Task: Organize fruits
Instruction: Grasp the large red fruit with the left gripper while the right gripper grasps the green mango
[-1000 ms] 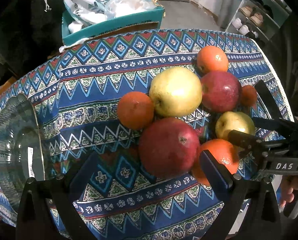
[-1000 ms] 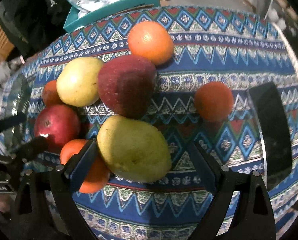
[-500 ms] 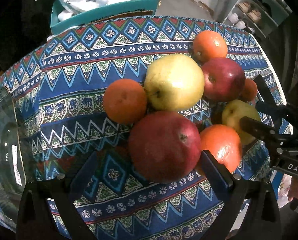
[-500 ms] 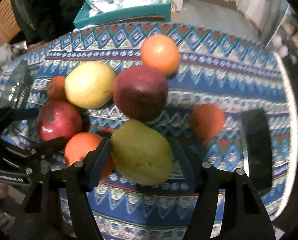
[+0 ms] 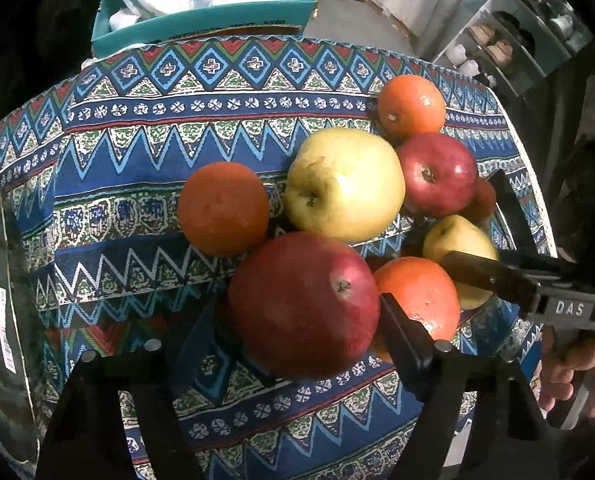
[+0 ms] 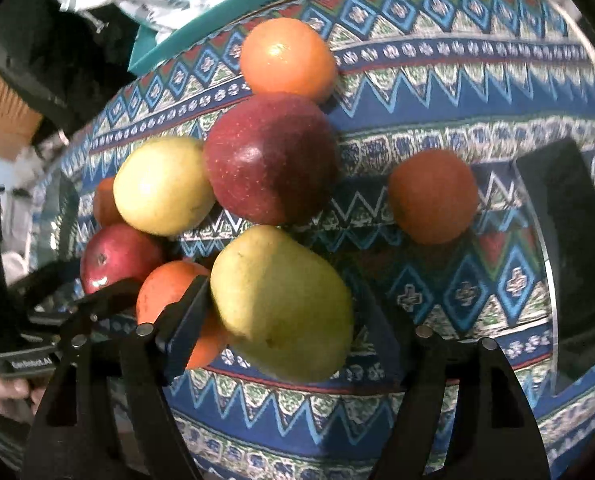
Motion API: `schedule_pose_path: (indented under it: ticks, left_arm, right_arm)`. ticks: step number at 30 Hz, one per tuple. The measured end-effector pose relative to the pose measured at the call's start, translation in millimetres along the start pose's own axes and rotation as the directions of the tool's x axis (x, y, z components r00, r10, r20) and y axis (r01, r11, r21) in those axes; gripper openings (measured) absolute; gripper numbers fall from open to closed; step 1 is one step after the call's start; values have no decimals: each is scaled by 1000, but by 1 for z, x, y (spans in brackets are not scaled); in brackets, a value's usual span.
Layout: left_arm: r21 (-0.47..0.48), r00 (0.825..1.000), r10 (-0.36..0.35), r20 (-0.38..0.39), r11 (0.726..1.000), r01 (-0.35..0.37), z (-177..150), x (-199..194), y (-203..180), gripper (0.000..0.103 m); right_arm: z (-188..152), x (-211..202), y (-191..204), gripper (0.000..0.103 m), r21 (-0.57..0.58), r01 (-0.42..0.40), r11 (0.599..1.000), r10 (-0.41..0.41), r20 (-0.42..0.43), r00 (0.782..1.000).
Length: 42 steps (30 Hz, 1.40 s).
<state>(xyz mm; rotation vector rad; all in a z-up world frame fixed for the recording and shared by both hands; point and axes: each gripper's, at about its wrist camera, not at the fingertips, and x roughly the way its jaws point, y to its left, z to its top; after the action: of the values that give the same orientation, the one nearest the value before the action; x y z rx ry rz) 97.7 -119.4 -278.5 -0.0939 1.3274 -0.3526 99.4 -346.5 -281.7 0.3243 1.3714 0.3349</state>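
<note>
The worktop [image 5: 137,184] under its blue patterned cloth fills both views, with a teal box [image 5: 201,20] of white bags at the upper edge of the frame and a glass bowl [image 5: 1,280] at the far left of the left wrist view.

The left gripper [image 5: 297,320] reaches in low from the bottom of its frame, fingers [image 5: 405,344] spread wide around the big red apple [image 5: 303,304]; the right finger looks to touch the apple, but I cannot tell if it is gripped. The right gripper [image 6: 281,312] comes in the same way from the bottom of its own frame, fingers [image 6: 185,316] open on either side of the green pear [image 6: 281,304], which sits at lower centre; the left finger rests against it. A bare hand [image 5: 577,376] shows at the lower right behind that tool.

Counting the fruit, all in one cluster mid-worktop: two red apples, the second [image 6: 271,158] darker; two yellow-green fruits, the pear and a large yellow apple [image 5: 343,184]; four oranges, one [image 5: 411,106] at the top, one [image 5: 223,208] at the left, one [image 5: 417,296] between the two grippers, and a small dull one [image 6: 433,196] alone to the right.
</note>
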Motion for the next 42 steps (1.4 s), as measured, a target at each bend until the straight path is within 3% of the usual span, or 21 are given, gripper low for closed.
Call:
schedule_pose_path:
  ticks: [2,5,8,12,21,24,26,29,42]
  left_arm:
    - [5,1000,-9,1,1000,9,0,-1,-1,77]
    - [20,1000,-9,6,1000,8,1,-1,-2,76]
    - [35,1000,4,6,999,-4,1,-2,-2,76]
    - [61,997,78,21,995,-80,-2,-10,-2,76]
    - [58,995,96,24,994,-97,-1,-11,1,77]
    - [56,995,92,26,994,-94,0,-8,0,77]
    - [52,995,101,19,993,-102,0,-4,0,77]
    - [35,996,86,6,996,-86,1,1,2,76]
    - [32,997,75,4,997,-75,3,9,-4,76]
  right_arm:
    - [-1,0,-2,68,27,-38,999,38,-3,999]
    - [-4,-4,1,67,9,-5,1000,5,5,1000]
    - [-5,-9,11,67,-39,104,994,-104,19,994]
    - [-4,-9,16,67,-77,212,974,-209,40,977]
    - [-9,-12,18,69,-141,320,937,-315,56,947]
    - [-5,-7,19,68,-159,338,928,-334,52,941]
    - [-2,10,26,66,-161,348,924,-352,4,936]
    - [-4,7,17,65,-135,338,932,-337,33,941]
    - [-3,4,9,67,-114,304,946,-304,18,953]
